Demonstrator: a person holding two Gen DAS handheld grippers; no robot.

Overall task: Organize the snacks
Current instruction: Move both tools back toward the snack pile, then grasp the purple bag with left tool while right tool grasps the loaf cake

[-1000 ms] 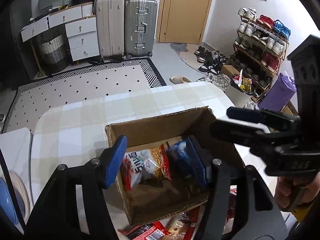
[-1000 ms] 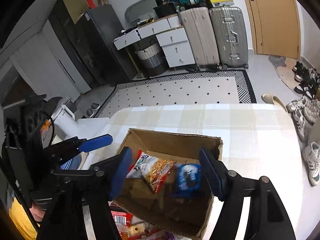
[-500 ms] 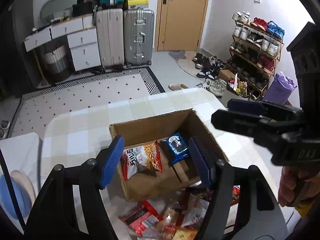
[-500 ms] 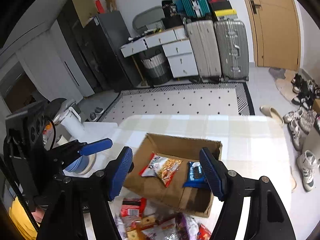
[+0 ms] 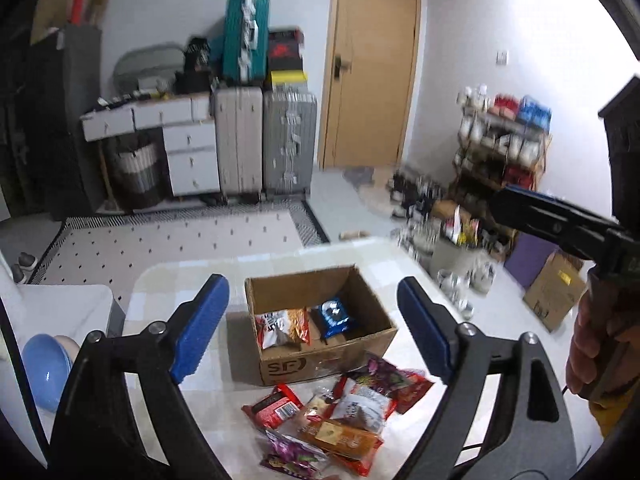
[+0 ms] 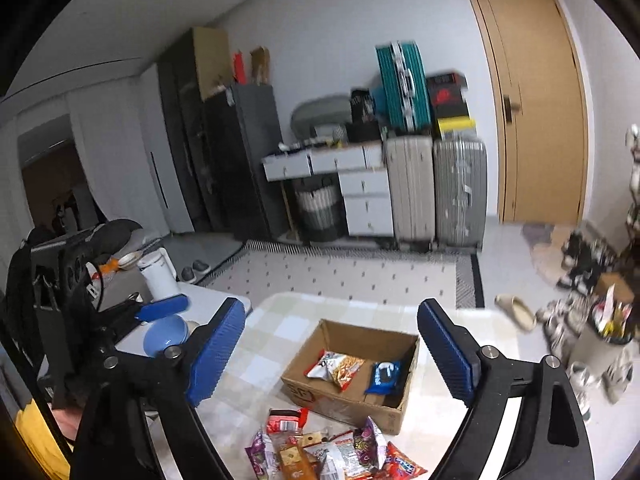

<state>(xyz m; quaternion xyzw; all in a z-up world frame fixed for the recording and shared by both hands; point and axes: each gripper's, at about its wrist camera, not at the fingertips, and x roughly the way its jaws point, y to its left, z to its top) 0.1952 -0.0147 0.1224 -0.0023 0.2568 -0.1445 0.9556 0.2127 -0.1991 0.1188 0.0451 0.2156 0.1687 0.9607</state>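
— On the worktop [image 5: 248, 268], where do the snacks stand?
— Two are inside the cardboard box [image 5: 320, 344]: a red-and-white chip bag [image 5: 282, 326] and a blue cookie pack [image 5: 334, 317], lying side by side on its floor. The rest form a loose pile of packets [image 5: 336, 420] just in front of the box, on the near side.
— And the grippers?
— The left gripper [image 5: 316, 328] has just been opening, and its blue pads are spread wide with nothing between them; the box only shows through the gap, well below. The right gripper [image 6: 334, 354] is the same, jaws just opened wide and empty.
— Why held that way?
— My guess: both hang above the worktop, spread, ready for another packet. The pile lies close to the box, so each carry is short.
— What's beside the worktop?
— A blue bowl [image 6: 166, 334] on a white side surface to the left.
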